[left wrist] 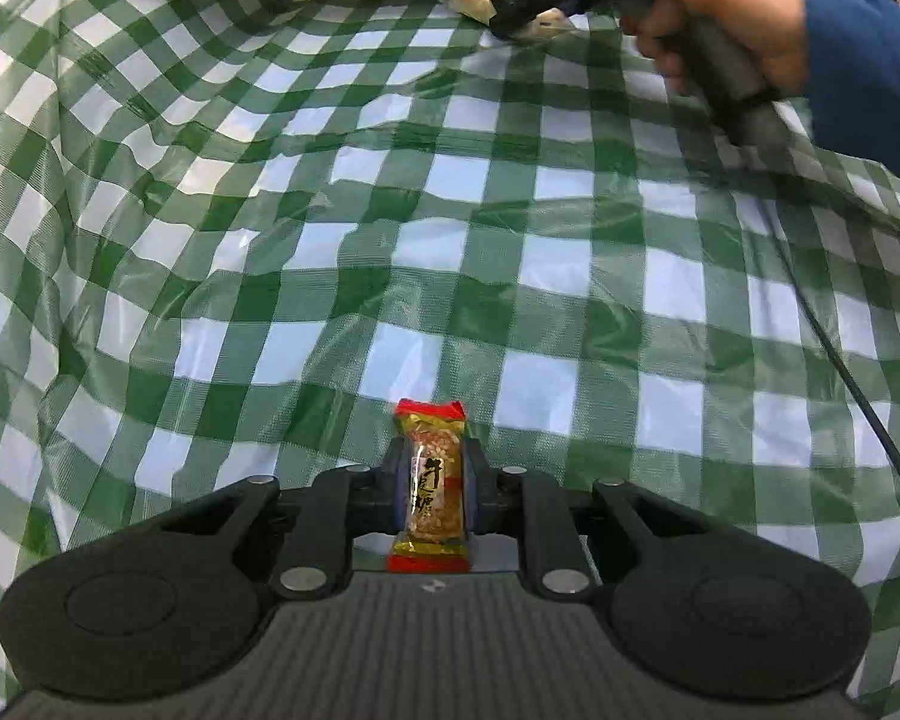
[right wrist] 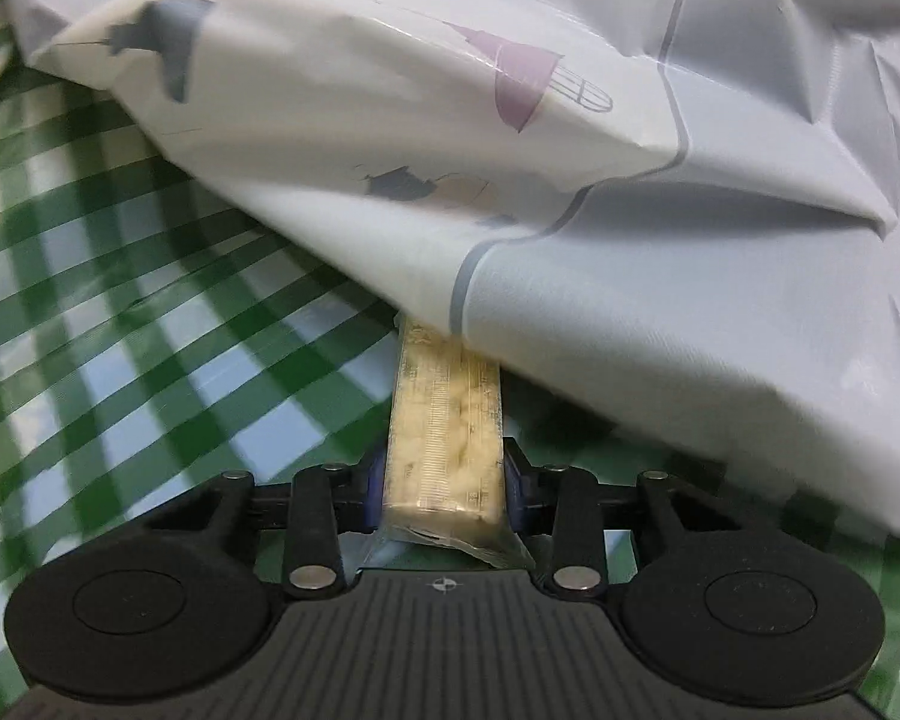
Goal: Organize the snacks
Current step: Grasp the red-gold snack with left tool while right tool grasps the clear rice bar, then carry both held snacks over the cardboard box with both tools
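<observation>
Glossy red-ended candy wrapper (left wrist: 431, 492) clenched in left tool (left wrist: 432, 495); right tool (right wrist: 444, 480) grips pale puffed-rice bar (right wrist: 444, 438).

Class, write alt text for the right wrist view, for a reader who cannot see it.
The right gripper is shut on a pale snack bar in clear wrap, whose far end disappears under a white patterned cloth. Below lies a green-and-white checked tablecloth.
</observation>
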`<act>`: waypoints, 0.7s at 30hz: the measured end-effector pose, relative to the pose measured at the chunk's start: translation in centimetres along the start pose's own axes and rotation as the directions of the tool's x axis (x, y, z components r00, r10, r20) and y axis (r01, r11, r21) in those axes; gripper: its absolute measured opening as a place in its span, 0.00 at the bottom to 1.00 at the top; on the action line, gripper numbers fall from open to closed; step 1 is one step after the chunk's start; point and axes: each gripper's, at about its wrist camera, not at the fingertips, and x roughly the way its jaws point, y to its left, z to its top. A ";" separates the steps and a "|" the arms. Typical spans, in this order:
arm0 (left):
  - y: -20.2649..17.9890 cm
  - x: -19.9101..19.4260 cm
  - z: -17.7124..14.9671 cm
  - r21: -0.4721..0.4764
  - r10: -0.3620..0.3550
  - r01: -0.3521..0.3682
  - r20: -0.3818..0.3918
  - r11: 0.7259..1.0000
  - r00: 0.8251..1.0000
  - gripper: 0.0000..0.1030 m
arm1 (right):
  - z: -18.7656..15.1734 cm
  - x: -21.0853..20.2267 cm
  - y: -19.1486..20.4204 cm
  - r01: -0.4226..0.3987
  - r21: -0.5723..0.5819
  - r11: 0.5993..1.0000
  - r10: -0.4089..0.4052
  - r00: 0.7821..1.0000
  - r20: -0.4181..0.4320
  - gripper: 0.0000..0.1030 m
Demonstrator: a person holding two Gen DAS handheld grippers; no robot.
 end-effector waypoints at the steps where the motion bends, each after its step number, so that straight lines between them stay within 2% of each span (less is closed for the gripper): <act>1: -0.4 -0.2 -0.2 0.008 0.002 -0.002 0.003 1.000 1.000 0.19 | -0.5 -1.1 0.0 -0.033 0.001 0.999 0.033 0.999 -0.001 0.37; 5: -1.2 -1.4 -1.5 -0.004 -0.016 0.016 0.000 1.000 1.000 0.18 | -3.0 -5.8 0.3 -0.146 -0.046 0.988 0.146 0.989 -0.008 0.37; 8: -0.8 -2.8 -2.5 -0.099 -0.001 0.001 -0.001 0.995 1.000 0.18 | -4.7 -9.4 0.2 -0.216 -0.036 0.976 0.216 0.976 -0.011 0.37; 10: -0.5 -4.4 -3.3 -0.185 0.025 -0.025 -0.002 0.982 1.000 0.18 | -6.6 -12.6 0.1 -0.256 -0.030 0.966 0.256 0.967 -0.009 0.37; 16: -1.3 -13.3 -8.7 -0.382 0.054 -0.045 0.012 0.923 0.998 0.18 | -13.8 -23.7 0.8 -0.337 -0.027 0.941 0.337 0.941 0.030 0.37; 19: -2.3 -19.2 -12.1 -0.491 0.082 -0.065 0.014 0.868 0.996 0.18 | -16.7 -29.1 2.1 -0.347 -0.033 0.937 0.348 0.937 0.025 0.37; 21: -3.3 -23.6 -14.6 -0.552 0.128 -0.094 0.023 0.829 0.992 0.18 | -17.6 -32.5 3.2 -0.372 -0.035 0.928 0.373 0.928 0.027 0.37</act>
